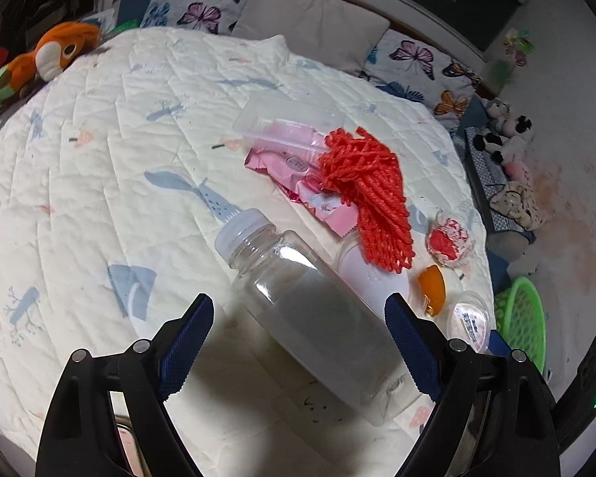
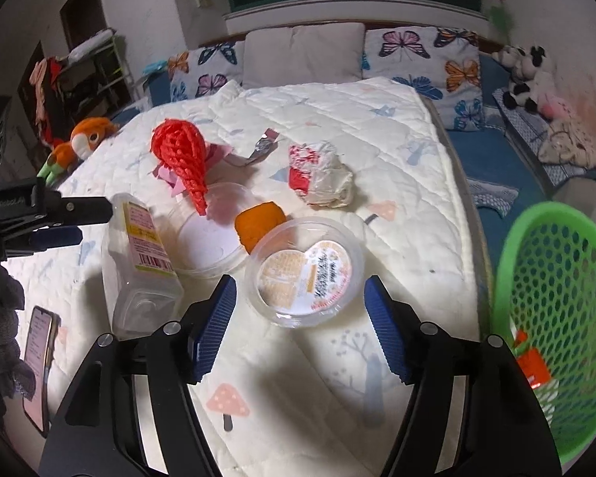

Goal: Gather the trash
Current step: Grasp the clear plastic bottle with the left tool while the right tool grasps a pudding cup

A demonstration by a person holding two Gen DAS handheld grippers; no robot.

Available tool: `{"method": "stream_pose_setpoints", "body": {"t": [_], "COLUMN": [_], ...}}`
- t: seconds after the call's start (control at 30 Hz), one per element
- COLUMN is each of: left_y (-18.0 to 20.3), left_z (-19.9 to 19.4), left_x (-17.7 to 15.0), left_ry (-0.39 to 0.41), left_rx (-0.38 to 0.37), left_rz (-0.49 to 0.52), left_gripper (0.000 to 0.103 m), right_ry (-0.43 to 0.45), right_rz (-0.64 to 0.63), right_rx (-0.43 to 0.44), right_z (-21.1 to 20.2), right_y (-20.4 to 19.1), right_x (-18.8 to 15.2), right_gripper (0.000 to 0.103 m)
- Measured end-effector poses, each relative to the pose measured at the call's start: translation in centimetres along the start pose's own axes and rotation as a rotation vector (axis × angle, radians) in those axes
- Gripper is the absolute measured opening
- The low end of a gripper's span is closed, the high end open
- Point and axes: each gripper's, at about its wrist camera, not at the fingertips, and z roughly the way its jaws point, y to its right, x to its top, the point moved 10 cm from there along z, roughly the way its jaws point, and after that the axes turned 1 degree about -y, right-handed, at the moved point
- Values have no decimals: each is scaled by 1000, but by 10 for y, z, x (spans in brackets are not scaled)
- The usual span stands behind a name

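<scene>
Trash lies on a quilted bed. A clear plastic bottle point(image 1: 318, 318) with a white cap lies between the fingers of my open left gripper point(image 1: 298, 310); it also shows in the right wrist view point(image 2: 139, 262). My right gripper point(image 2: 300, 294) is open, just in front of a round plastic cup point(image 2: 304, 270) with a printed lid. Farther on lie an orange peel point(image 2: 258, 222), a crumpled red-and-white wrapper point(image 2: 322, 179), a red mesh net point(image 2: 182, 155), pink wrappers point(image 1: 298, 175) and a clear box point(image 1: 286, 123).
A green basket point(image 2: 556, 318) with a red scrap inside stands off the bed's right edge. A phone point(image 2: 39, 357) lies at the bed's left front. An orange plush toy point(image 2: 83, 139), pillows point(image 2: 302, 55) and more plush toys point(image 2: 524, 75) are at the back.
</scene>
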Motion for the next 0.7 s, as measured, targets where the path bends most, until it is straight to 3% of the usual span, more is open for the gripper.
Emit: {"method": "stream_pose_setpoints", "body": {"t": [0.23, 0.4, 0.63, 0.7], "left_y": [-4, -2, 2, 4], "left_z": [17, 23, 37, 40], "left_x": [-2, -5, -9, -11], "left_ry": [-37, -42, -80, -82], "left_rx": [0, 0, -65, -75], "left_rz": [-60, -79, -121, -126], "left_gripper": [86, 86, 86, 81], "right_ry": [-9, -17, -30, -36], "right_rz": [-62, -49, -30, 0], "right_rx": [-65, -49, -18, 3], "right_z": [13, 18, 26, 29], "right_y": [2, 5, 3, 4], "right_x": [2, 2, -1, -1], "right_gripper": [68, 68, 68, 66]}}
